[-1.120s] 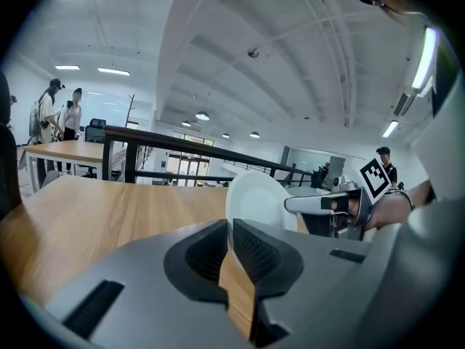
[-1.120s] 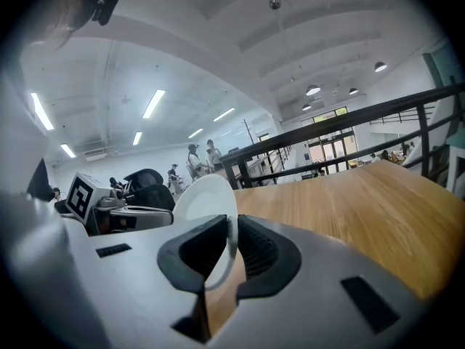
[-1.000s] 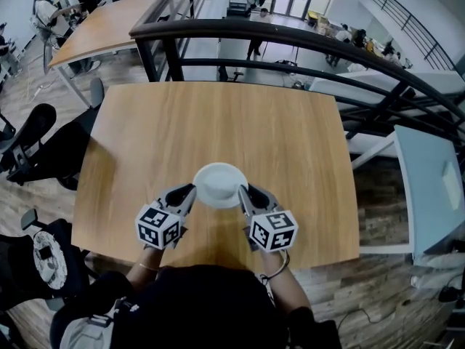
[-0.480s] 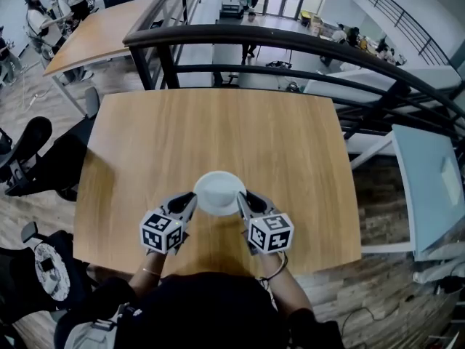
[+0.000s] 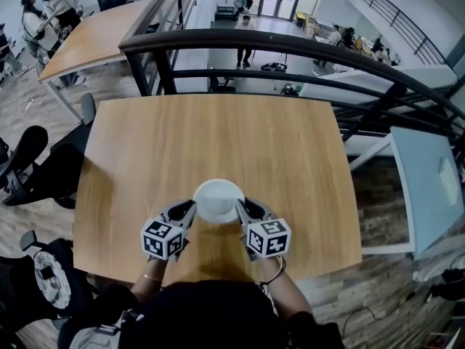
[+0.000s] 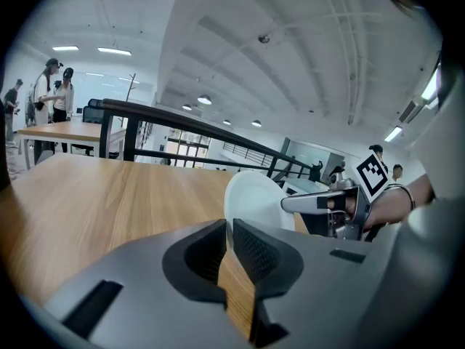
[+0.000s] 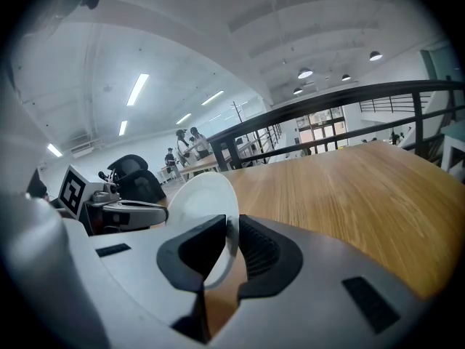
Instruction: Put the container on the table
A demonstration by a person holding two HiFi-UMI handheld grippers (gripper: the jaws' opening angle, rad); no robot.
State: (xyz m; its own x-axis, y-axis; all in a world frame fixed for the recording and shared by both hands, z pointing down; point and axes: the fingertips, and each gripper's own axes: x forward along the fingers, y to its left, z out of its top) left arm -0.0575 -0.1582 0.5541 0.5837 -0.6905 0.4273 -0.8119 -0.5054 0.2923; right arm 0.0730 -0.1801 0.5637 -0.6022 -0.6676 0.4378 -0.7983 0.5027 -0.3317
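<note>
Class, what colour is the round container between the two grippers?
White; the container shows best in the head view.

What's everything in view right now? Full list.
container: 1, white, near edge of the table, between both claws
table: 1, light wood, centre
second table: 1, light wood, far upper left
railing: 1, black, behind the table
office chair: 1, black, left of the table
desk: 1, pale grey, right
people: at least 2, far upper left
left claw: 1, grey, shut on the container's left rim
right claw: 1, grey, on the right rim; jaws just eased open slightly, rim between them
</note>
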